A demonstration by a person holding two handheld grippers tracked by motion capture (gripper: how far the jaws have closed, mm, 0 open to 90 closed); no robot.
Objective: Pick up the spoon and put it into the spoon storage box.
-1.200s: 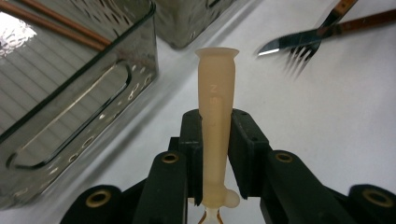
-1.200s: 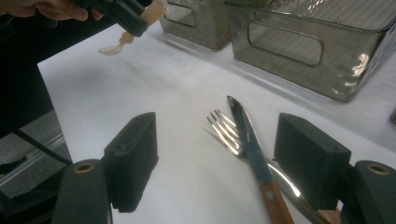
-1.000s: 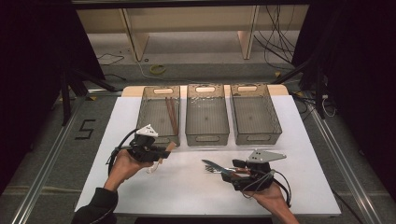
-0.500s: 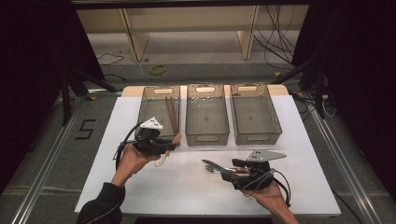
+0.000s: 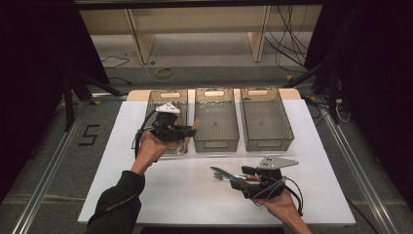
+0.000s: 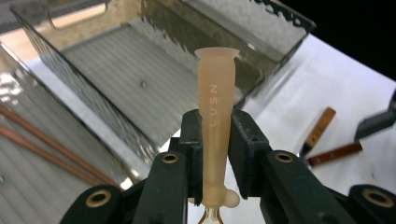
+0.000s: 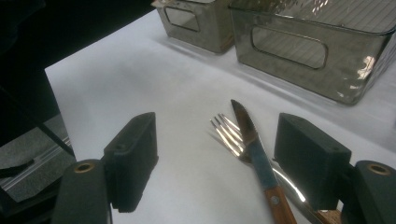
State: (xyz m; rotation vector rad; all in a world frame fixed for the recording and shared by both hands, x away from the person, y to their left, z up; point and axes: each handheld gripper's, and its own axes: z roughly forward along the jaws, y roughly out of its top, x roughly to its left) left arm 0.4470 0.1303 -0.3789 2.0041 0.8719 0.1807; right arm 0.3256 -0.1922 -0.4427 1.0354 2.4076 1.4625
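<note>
My left gripper (image 5: 187,130) is shut on a pale tan utensil handle (image 6: 215,112) marked with letters. It hangs above the front of the left clear bin (image 5: 168,91), and the handle's end points toward the middle bin (image 5: 216,141). The utensil's working end is hidden below the jaws. My right gripper (image 5: 246,176) rests low on the white table (image 5: 146,195) at the front right, open. A wood-handled knife (image 7: 254,149) and a steel fork (image 7: 229,133) lie on the table between its jaws, untouched.
A third clear bin (image 5: 268,142) stands to the right of the middle one. Brown chopsticks (image 6: 42,144) lie in the left bin. The knife's and fork's brown handles (image 6: 322,126) lie on the table beyond the held handle. Dark floor and metal rails surround the table.
The left gripper has risen and moved away from the person toward the bins, carrying the tan handle. The right gripper, knife and fork have stayed put.
</note>
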